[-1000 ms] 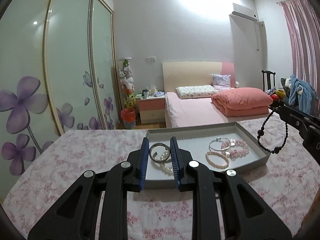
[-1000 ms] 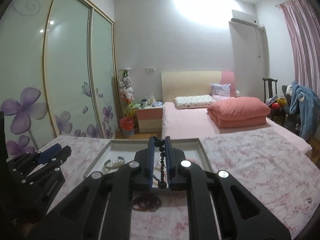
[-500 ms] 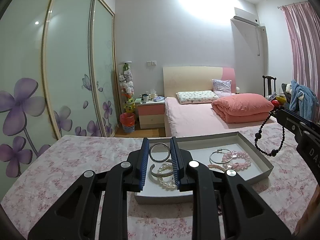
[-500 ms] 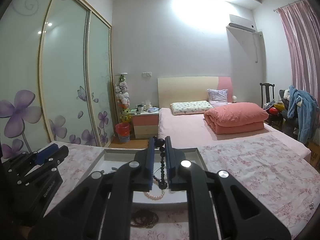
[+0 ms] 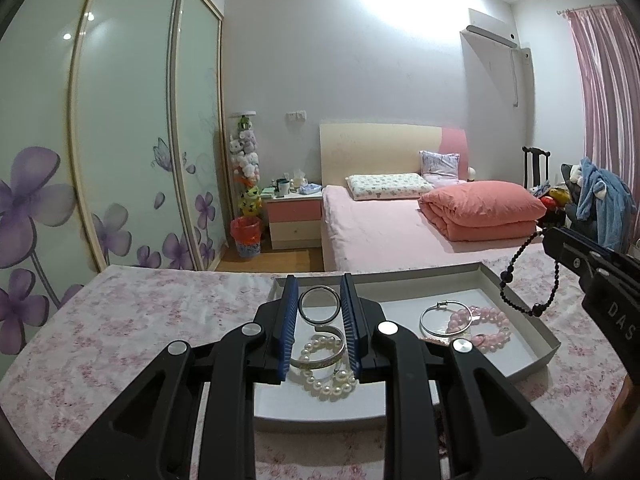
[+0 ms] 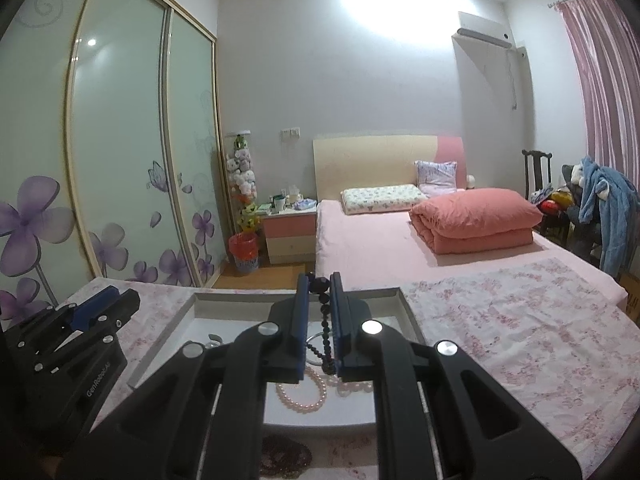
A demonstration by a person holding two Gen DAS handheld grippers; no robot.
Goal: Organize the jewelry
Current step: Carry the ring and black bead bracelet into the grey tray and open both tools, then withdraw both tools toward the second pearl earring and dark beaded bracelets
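Observation:
My left gripper (image 5: 318, 292) is shut on a thin silver bangle (image 5: 319, 305), held upright between its blue pads above the near left part of a shallow grey tray (image 5: 534, 322). In the tray lie a pearl bracelet (image 5: 329, 378), a silver cuff (image 5: 320, 357), another silver bangle (image 5: 437, 319) and a pink bead bracelet (image 5: 482, 325). My right gripper (image 6: 319, 285) is shut on a black bead bracelet (image 6: 325, 322) that hangs down over the tray (image 6: 240, 305). In the left wrist view, the right gripper (image 5: 554, 240) holds that loop (image 5: 528, 280) over the tray's right rim.
The tray rests on a pink floral cloth (image 6: 500, 332). A dark red bead bracelet (image 6: 285, 453) lies on the cloth just in front of the tray. A pink pearl bracelet (image 6: 301, 397) lies in the tray. Beyond are a bed (image 5: 384, 228) and wardrobe doors (image 5: 120, 140).
Both grippers have moved forward over the tray, which now sits closer and lower in both views. Each keeps hold of its piece of jewelry.

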